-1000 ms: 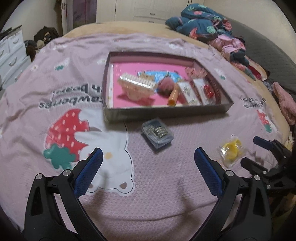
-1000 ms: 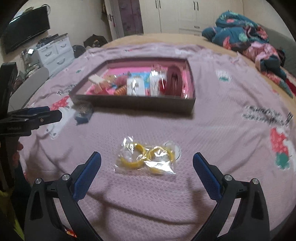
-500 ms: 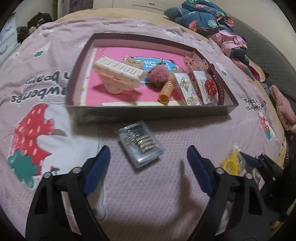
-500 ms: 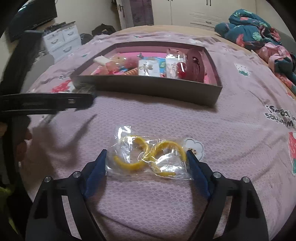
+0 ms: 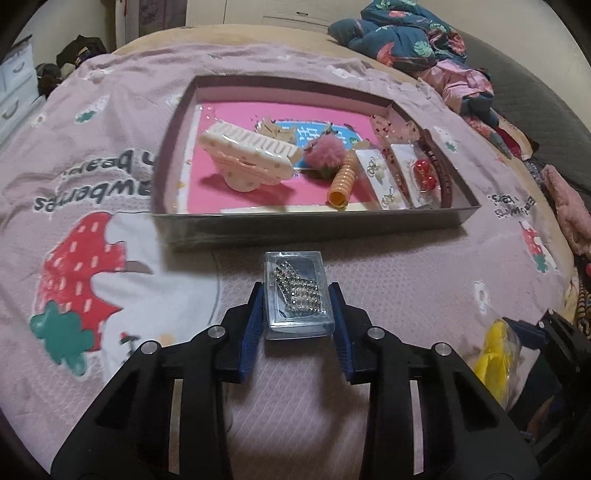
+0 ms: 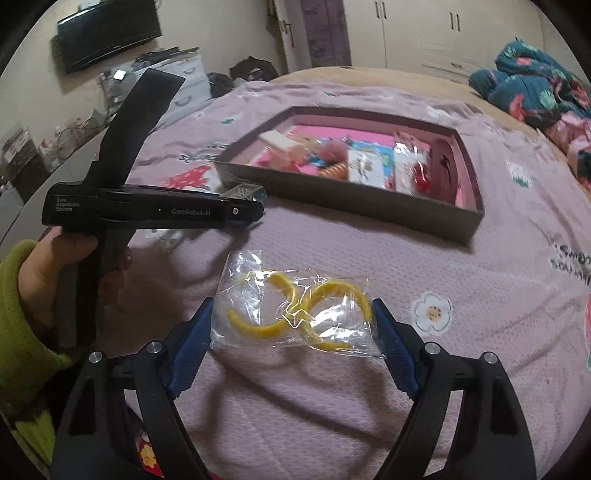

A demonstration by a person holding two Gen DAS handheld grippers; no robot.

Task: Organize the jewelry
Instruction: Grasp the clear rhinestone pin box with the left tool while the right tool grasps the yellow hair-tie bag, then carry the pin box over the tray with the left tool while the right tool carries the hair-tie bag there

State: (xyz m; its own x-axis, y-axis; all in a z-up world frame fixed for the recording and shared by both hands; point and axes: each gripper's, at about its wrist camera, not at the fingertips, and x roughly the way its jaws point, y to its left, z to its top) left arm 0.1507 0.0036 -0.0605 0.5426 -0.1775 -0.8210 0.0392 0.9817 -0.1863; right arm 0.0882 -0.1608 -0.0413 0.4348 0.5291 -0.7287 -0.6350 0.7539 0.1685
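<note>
A small clear plastic case of rhinestone clips (image 5: 297, 297) lies on the pink bedspread in front of a grey tray with a pink floor (image 5: 306, 223). My left gripper (image 5: 297, 306) is shut on the case, its blue pads against both sides. A clear bag of yellow hoops (image 6: 295, 312) lies on the bedspread. My right gripper (image 6: 291, 321) stands around the bag, its pads at the bag's two ends and still wide apart. The tray holds a white claw clip (image 5: 247, 157), a pink pompom, an orange coil tie and earring cards.
The left gripper's body and the hand holding it (image 6: 147, 212) show at the left in the right wrist view. Piled clothes and bedding (image 5: 424, 37) lie at the bed's far right. Drawers and a TV (image 6: 107, 35) stand beyond the bed's left side.
My left gripper moved forward around the clear case and closed on it. My right gripper moved forward until its pads flank the bag of yellow hoops.
</note>
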